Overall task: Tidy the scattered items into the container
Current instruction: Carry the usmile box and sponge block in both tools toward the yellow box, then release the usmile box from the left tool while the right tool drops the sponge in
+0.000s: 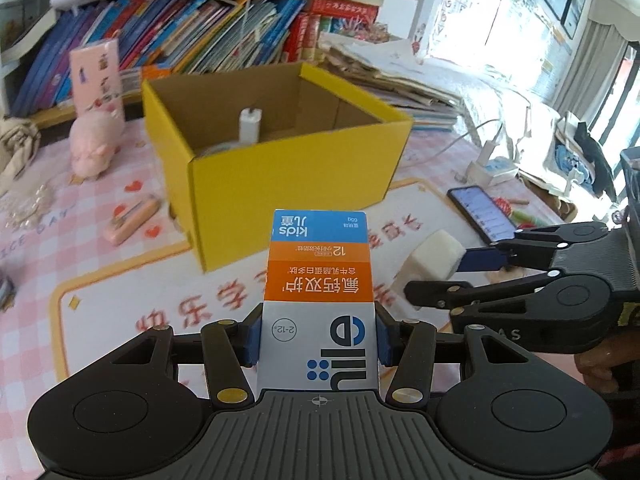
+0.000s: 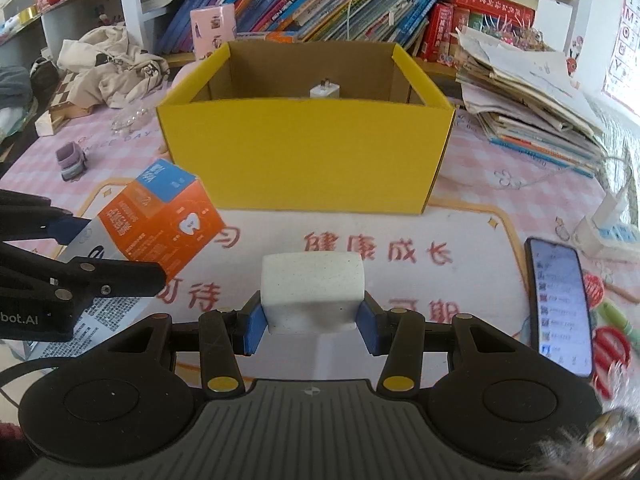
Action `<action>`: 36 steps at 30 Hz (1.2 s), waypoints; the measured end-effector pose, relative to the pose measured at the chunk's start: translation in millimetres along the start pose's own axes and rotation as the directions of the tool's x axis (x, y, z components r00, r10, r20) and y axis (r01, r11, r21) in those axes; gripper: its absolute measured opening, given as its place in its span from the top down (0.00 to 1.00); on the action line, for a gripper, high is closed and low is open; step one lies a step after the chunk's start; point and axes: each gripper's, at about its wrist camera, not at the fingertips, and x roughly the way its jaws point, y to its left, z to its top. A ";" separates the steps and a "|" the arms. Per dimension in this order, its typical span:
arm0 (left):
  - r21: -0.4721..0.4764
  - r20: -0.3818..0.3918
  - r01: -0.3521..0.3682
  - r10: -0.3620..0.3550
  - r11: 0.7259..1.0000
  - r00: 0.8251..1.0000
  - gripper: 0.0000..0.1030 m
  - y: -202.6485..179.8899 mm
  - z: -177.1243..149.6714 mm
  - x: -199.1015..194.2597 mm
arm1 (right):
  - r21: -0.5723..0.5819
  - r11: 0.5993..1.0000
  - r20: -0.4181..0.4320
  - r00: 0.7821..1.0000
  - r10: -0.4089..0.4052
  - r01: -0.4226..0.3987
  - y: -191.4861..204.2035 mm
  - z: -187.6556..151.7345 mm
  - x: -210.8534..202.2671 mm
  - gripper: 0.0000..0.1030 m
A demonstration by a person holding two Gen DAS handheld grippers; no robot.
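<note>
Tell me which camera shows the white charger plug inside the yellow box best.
The right wrist view. It looks straight over the near wall of the yellow box, so the white charger plug stands sharp, prongs visible on top. In the left wrist view the plug shows too, but blurrier, with its lower part cut off by the box wall.

A row of colourful upright books (image 2: pixel 320 8) is filling the shelf across the top of the right wrist view. A sloping pile of loose papers and thin booklets (image 2: pixel 532 96) is lying at the upper right. A crumpled beige cloth (image 2: pixel 112 68) is lying at the upper left, beside a wooden chessboard (image 2: pixel 64 100). A black smartphone with a lit screen (image 2: pixel 560 304) is lying flat at the right edge, on the pink checked tablecloth (image 2: pixel 500 168). In the left wrist view, a pink pig figure (image 1: pixel 94 146) is standing at centre left, below a tall pink card box (image 1: pixel 98 76).
</note>
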 end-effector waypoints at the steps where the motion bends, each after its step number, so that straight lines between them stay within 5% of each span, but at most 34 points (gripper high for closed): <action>1: 0.001 0.005 0.002 -0.002 1.000 1.000 0.51 -2.2 3.5 1.6 | -0.007 1.000 0.006 1.000 0.004 -0.004 -2.6 2.2 -0.2 0.57; 20: -0.033 0.180 -0.030 0.036 0.999 0.983 0.51 -20.6 91.8 -1.0 | -0.100 0.987 0.196 0.970 0.146 -0.128 -53.6 101.5 -13.7 0.57; 36: -0.067 0.177 -0.108 0.119 0.992 0.977 0.51 5.2 138.0 28.8 | -0.180 0.968 0.180 0.961 0.209 -0.177 -64.5 154.0 36.3 0.58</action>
